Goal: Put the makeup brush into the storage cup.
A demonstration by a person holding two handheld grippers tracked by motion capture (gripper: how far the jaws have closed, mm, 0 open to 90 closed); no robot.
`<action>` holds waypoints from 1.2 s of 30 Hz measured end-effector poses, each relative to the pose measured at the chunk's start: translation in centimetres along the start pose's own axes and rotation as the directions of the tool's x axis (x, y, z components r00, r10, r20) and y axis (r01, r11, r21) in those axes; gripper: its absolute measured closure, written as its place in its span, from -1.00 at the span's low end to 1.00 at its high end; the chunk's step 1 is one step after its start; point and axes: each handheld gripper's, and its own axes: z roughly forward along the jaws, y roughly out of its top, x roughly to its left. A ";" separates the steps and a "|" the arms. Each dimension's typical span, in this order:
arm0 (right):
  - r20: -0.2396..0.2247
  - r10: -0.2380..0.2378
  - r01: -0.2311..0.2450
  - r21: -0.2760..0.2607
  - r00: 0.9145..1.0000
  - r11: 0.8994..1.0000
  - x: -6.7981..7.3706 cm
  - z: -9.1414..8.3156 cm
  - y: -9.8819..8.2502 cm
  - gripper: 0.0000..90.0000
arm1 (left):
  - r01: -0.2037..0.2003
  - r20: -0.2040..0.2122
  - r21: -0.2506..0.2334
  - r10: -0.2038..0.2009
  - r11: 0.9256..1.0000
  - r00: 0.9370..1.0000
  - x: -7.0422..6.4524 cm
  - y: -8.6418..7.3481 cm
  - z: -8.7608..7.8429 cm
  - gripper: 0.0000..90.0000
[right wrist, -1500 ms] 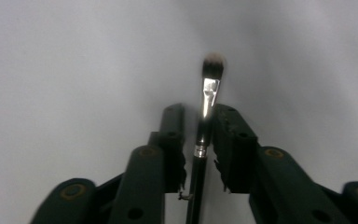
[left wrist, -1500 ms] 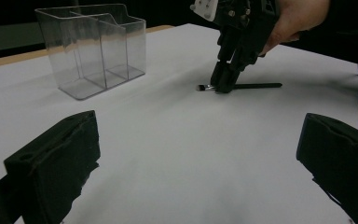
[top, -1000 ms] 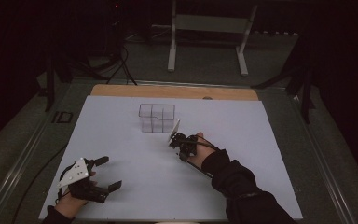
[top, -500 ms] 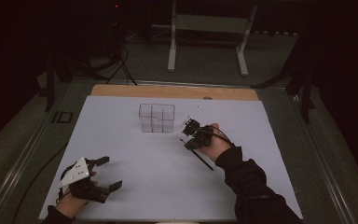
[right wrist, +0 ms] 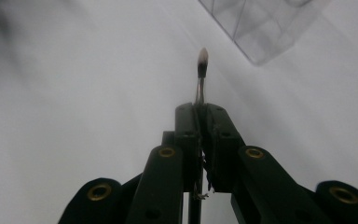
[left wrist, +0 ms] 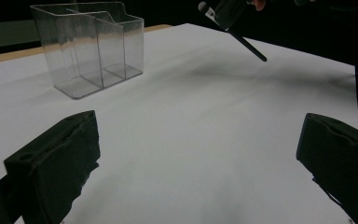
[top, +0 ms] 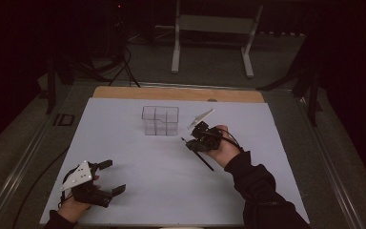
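A clear plastic organizer with several compartments stands on the white sheet, toward the back. To its right, my right gripper hovers above the sheet, shut on a thin black brush whose handle trails back toward the person. In the right gripper view the jaws clamp the brush, its pale tip pointing toward the organizer's corner. My left gripper rests at the sheet's front left, open and empty. In the left gripper view its jaws stand wide apart, with the organizer and brush handle ahead.
The white sheet covers most of the table, with a wooden strip at its far edge. A metal stand is on the floor beyond the table. Dark surroundings ring the table.
My right gripper has lifted with the brush and shifted right and farther back, beside the organizer. The left gripper has stayed put.
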 end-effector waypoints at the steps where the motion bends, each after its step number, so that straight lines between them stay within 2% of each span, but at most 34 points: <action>1: 0.000 0.004 -0.004 -0.019 1.000 1.000 0.1 -0.1 0.0 0.89 | -0.001 0.000 0.001 0.001 1.000 1.000 0.0 0.0 0.0 -0.98; 3: 0.004 -0.016 0.017 -0.047 1.000 0.999 0.3 -0.3 0.1 0.89 | 0.000 0.001 0.002 0.000 1.000 1.000 0.0 0.0 0.0 -0.98; 7: 0.009 -0.008 0.009 -0.121 1.000 0.993 0.5 -0.8 0.4 0.89 | -0.006 0.001 0.005 0.006 1.000 1.000 -0.1 0.0 0.0 -0.98; 11: 0.017 0.001 0.002 -0.168 1.000 0.986 0.4 -1.4 0.6 0.89 | -0.007 -0.001 0.007 0.007 1.000 1.000 -0.1 0.0 0.0 -0.98; 13: 0.001 0.004 -0.004 -0.200 1.000 0.980 0.3 -2.0 0.7 0.89 | -0.009 -0.001 0.011 0.009 1.000 1.000 -0.1 0.0 0.1 -0.98; 15: 0.008 0.003 -0.001 -0.223 1.000 0.975 0.4 -2.4 0.8 0.89 | -0.006 -0.001 0.009 0.006 1.000 1.000 -0.1 0.0 0.1 -0.98; 19: 0.008 -0.002 0.005 -0.297 1.000 0.955 0.5 -3.4 1.0 0.89 | -0.007 -0.002 0.013 0.007 1.000 1.000 -0.1 -0.1 0.1 -0.98; 25: 0.032 -0.007 0.018 -0.362 0.999 0.932 0.8 -4.3 1.5 0.89 | -0.006 -0.003 0.011 0.006 1.000 1.000 -0.1 0.0 0.1 -0.98; 27: 0.024 0.002 0.007 -0.369 1.000 0.930 0.8 -4.6 1.8 0.89 | -0.006 -0.005 0.008 0.006 1.000 1.000 -0.1 0.0 0.1 -0.98; 31: 0.027 0.011 0.001 -0.404 1.000 0.915 0.8 -5.0 2.3 0.89 | -0.002 -0.003 0.009 0.002 1.000 1.000 -0.1 -0.1 0.1 -0.98; 33: 0.027 0.012 0.000 -0.412 1.000 0.911 0.8 -5.1 2.4 0.89 | -0.002 -0.003 0.009 0.002 1.000 1.000 -0.1 -0.1 0.1 -0.98; 34: 0.036 0.015 0.002 -0.437 0.999 0.899 0.9 -5.4 2.9 0.89 | -0.005 0.000 0.013 0.005 1.000 1.000 -0.1 -0.1 0.1 -0.98; 36: 0.042 0.014 0.006 -0.452 0.999 0.892 0.9 -5.5 3.3 0.89 | -0.004 -0.001 0.015 0.004 1.000 1.000 -0.1 -0.1 0.2 -0.98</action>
